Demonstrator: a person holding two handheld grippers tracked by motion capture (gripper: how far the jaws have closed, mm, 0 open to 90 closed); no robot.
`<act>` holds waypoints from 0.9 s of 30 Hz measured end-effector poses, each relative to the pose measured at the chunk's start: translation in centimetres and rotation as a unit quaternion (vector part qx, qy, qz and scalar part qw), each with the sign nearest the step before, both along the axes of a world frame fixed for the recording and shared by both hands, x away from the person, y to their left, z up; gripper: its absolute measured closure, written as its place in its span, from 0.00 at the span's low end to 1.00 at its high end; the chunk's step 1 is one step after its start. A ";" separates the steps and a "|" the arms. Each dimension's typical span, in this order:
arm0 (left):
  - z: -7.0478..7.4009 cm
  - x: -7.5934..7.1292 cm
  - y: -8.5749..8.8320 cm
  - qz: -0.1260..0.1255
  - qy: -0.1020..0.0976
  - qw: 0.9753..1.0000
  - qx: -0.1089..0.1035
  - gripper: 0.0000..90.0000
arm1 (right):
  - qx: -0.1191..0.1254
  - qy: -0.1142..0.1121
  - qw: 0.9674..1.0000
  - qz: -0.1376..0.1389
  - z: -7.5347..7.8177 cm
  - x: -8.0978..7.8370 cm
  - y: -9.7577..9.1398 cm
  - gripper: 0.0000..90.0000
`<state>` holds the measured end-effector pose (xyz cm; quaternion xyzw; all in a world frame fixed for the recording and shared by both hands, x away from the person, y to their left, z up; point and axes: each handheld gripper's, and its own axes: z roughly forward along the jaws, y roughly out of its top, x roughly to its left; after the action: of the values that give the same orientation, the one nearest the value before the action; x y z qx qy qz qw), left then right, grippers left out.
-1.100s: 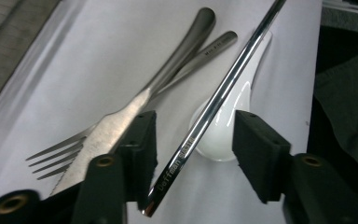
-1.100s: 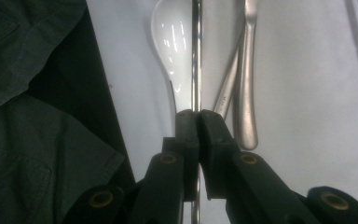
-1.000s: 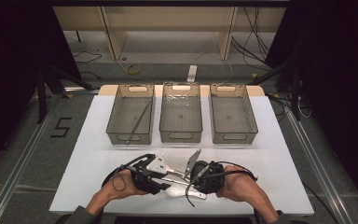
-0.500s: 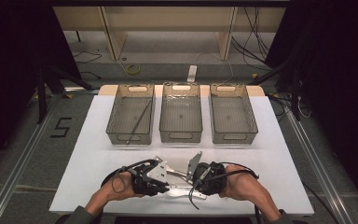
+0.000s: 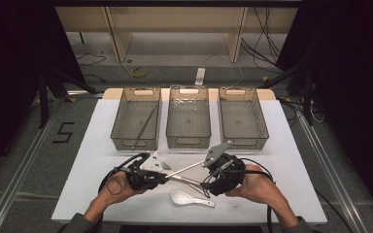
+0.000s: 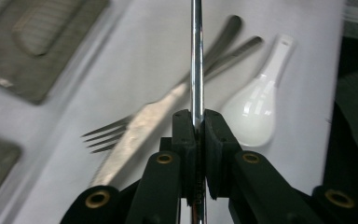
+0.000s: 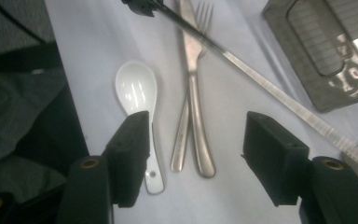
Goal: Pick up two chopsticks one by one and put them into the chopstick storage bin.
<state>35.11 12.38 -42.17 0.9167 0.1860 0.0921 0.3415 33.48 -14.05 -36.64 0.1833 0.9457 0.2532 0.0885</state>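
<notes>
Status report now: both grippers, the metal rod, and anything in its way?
Left gripper shut on chopstick. Right gripper just opened, empty. Knife, fork, spoon on table below. Nothing in the way.

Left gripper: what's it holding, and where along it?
The left gripper is shut on a metal chopstick, near one end; the rest points away, raised above the table.

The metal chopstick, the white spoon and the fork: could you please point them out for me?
metal chopstick (image 6: 196,56), left gripper view, on its shaft.
white spoon (image 7: 136,87), right gripper view, on its bowl.
fork (image 7: 205,14), right gripper view, on its tines.
</notes>
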 end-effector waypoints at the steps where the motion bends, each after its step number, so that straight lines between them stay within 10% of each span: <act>1: 0.1 0.1 0.2 0.013 0.000 1.000 -0.004 0.93 | 0.009 0.000 1.000 -0.008 0.0 0.0 0.0 0.43; 10: 0.4 1.1 1.9 0.104 0.003 0.994 -0.026 0.93 | 0.017 -0.004 0.999 -0.031 -1.5 0.3 0.0 0.36; 27: 1.2 2.4 5.3 0.209 0.006 0.974 -0.083 0.93 | 0.074 0.006 0.996 -0.055 -4.0 0.2 0.2 0.31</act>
<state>37.51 17.66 -40.97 0.8263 0.3828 0.1405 0.3886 33.63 -13.82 -40.67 0.2426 0.9133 0.3164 0.0833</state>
